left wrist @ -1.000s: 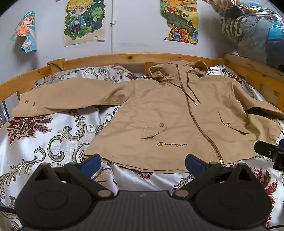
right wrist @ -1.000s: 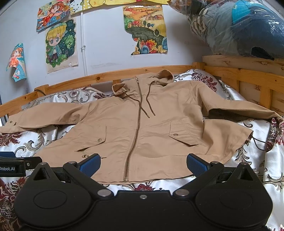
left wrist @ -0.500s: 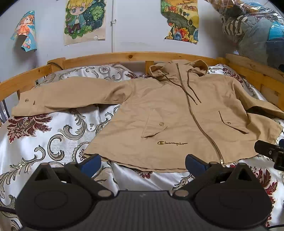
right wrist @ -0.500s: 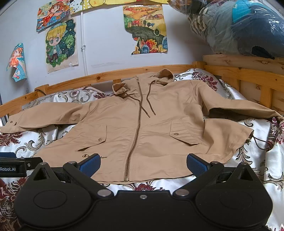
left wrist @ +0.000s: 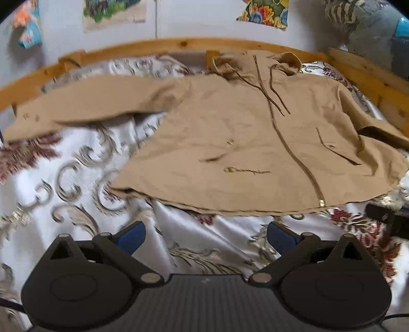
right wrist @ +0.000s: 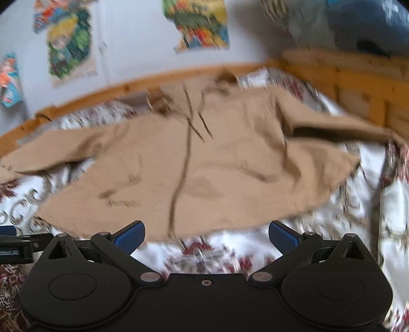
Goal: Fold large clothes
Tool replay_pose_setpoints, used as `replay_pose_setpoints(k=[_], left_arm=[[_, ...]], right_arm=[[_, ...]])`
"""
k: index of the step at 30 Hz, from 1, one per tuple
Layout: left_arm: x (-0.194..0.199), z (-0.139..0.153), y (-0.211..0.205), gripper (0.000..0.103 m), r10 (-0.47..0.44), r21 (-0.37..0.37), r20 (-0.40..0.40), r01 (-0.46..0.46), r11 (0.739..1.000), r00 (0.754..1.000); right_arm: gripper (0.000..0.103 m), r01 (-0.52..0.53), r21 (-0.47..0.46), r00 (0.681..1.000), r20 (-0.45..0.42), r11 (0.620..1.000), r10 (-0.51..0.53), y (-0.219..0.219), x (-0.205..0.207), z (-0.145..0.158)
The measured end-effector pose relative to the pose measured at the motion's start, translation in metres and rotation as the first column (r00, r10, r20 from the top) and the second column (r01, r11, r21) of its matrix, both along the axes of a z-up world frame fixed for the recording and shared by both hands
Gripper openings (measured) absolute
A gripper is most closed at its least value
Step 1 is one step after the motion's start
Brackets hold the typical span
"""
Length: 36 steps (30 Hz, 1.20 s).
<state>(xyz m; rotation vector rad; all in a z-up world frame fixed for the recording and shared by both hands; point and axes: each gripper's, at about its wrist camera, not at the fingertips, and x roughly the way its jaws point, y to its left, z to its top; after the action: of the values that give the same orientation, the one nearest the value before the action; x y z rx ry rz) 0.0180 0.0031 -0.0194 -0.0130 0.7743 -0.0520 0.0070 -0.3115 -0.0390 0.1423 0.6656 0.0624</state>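
Note:
A tan hooded zip jacket lies flat, front up, on the bed, hood toward the headboard and both sleeves spread out. It also shows, blurred, in the right wrist view. My left gripper is open and empty, just short of the jacket's hem on the left side of the zipper. My right gripper is open and empty, close to the hem near the zipper's lower end. The right gripper's side shows at the right edge of the left wrist view.
The bed has a white satin cover with floral print and a wooden frame around the head and right side. Posters hang on the wall. A bagged pile of clothes sits at the upper right.
Both grippers have tilted down and moved toward the jacket's hem; the jacket now sits higher in both views, with motion blur. The jacket itself has not moved.

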Motion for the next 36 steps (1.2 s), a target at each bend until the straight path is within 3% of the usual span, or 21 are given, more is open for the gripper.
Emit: replay_pose_setpoints(k=[3,8,17,26,32,36], left_arm=[[0.003,-0.004,-0.001,0.102,-0.006,0.005,-0.017,0.006,1.000,1.000],[0.015,0.000,-0.008,0.102,-0.017,0.039,-0.039,0.018,0.999,0.999],[0.067,0.041,-0.038,0.102,-0.080,0.011,-0.087,0.081,0.997,0.993],[0.109,0.092,-0.086,0.102,-0.205,0.070,-0.096,0.212,0.975,0.974],[0.135,0.088,-0.110,0.102,-0.198,0.075,-0.139,0.210,0.975,0.970],[0.158,0.089,-0.120,0.102,-0.189,0.059,-0.169,0.201,0.978,0.967]], right_arm=[[0.102,0.044,-0.011,0.997,-0.065,0.999,-0.045,-0.003,0.005,-0.005],[0.102,0.078,-0.013,0.994,-0.076,0.997,-0.079,-0.007,0.003,-0.003],[0.102,0.196,0.082,0.978,-0.087,0.977,-0.189,-0.039,0.008,0.006],[0.102,0.294,0.111,0.955,0.010,0.949,-0.297,-0.067,0.003,0.022],[0.102,0.317,0.095,0.940,0.102,0.944,-0.326,-0.084,0.004,0.028],[0.102,0.344,0.124,0.919,0.161,0.931,-0.361,-0.105,0.032,0.041]])
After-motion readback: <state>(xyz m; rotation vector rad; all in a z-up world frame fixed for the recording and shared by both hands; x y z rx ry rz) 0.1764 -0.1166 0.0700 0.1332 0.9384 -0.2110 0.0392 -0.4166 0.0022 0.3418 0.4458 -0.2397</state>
